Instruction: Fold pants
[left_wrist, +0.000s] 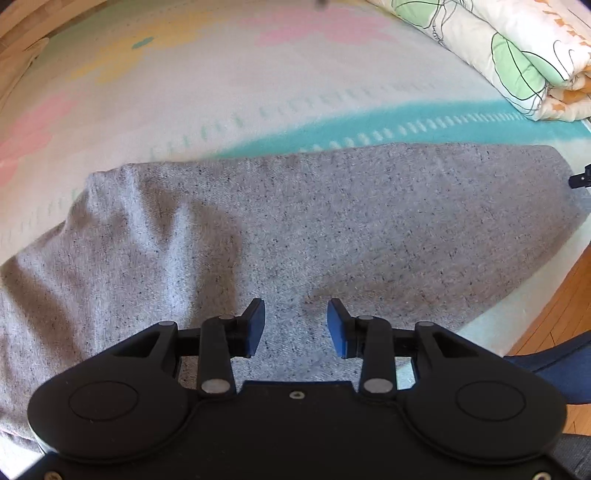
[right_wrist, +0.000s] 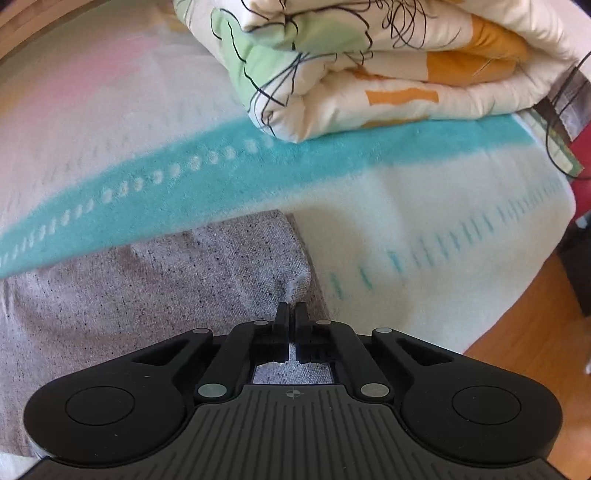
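Grey speckled pants (left_wrist: 332, 229) lie spread across the bed blanket (left_wrist: 221, 92), rumpled at the left. My left gripper (left_wrist: 295, 325) is open and empty, its blue fingertips (left_wrist: 338, 328) just above the cloth near its front edge. In the right wrist view the pants (right_wrist: 166, 280) end in a square edge. My right gripper (right_wrist: 291, 317) is shut on the pants' right edge, with a pinch of cloth bunched between the fingers. Its tip shows at the far right of the left wrist view (left_wrist: 580, 179).
A folded floral quilt (right_wrist: 369, 55) lies on the bed beyond the pants, also in the left wrist view (left_wrist: 517, 55). The blanket has a teal stripe (right_wrist: 221, 177). Wooden floor (right_wrist: 517, 350) lies past the bed's right edge. A dark cable (right_wrist: 554, 129) hangs at right.
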